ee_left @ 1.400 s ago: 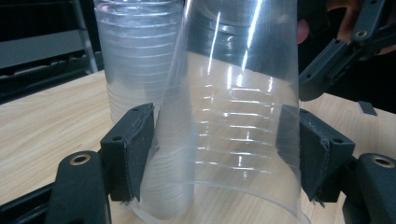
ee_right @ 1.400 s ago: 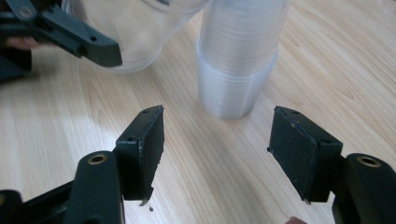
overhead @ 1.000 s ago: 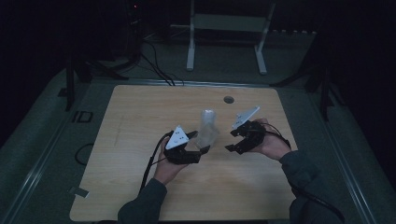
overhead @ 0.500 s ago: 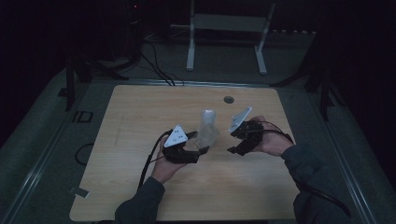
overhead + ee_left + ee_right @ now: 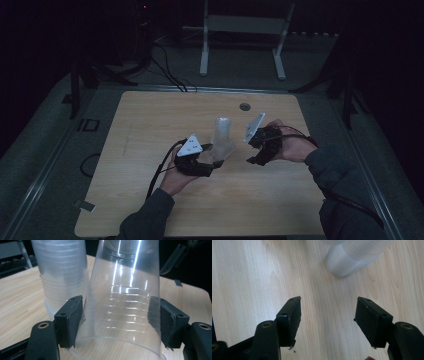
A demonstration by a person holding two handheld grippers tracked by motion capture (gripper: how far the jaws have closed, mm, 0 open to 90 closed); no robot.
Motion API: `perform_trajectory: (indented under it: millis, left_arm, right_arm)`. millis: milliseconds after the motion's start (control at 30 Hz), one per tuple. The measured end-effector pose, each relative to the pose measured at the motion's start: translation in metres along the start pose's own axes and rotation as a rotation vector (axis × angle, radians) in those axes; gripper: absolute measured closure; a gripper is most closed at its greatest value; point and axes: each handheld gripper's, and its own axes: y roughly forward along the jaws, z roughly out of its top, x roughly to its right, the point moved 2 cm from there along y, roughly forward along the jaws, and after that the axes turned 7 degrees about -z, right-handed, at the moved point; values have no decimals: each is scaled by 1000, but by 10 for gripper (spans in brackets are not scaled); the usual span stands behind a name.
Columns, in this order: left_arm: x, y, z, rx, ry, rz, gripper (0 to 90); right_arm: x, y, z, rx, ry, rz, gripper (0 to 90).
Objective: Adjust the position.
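Observation:
A clear plastic cup point(image 5: 125, 302) stands upside down on the wooden table point(image 5: 150, 125). My left gripper point(image 5: 116, 315) is shut on it, both pads pressing its ribbed wall. Just behind it rises a stack of the same cups point(image 5: 62, 272), also upside down. In the high view the stack point(image 5: 222, 127) is at the table's middle, with the left gripper point(image 5: 216, 156) at its near-left foot. My right gripper point(image 5: 252, 159) hovers to the right of the cups and points down at bare wood. Its jaws point(image 5: 328, 315) have just been closing, with nothing between them. The cup stack point(image 5: 357, 257) lies beyond its tips.
A small dark round hole point(image 5: 244, 106) sits in the table's far edge area. A white metal stand point(image 5: 240, 30) and cables point(image 5: 165, 75) lie on the floor behind the table. Both forearms come in from the near edge.
The right gripper has edged slightly left toward the cups and tipped further down. The left gripper and the cups have stayed put.

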Motion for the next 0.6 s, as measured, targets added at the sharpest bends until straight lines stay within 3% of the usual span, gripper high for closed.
perform_trajectory:
  millis: [267,600]
  left_arm:
    - [3,6,4,-69,12,-20,294]
    - [4,14,1,-181,50,-2,296]
  right_arm:
    - [-2,-5,2,-29,-31,-13,375]
    - [-8,-6,7,-41,-62,1,374]
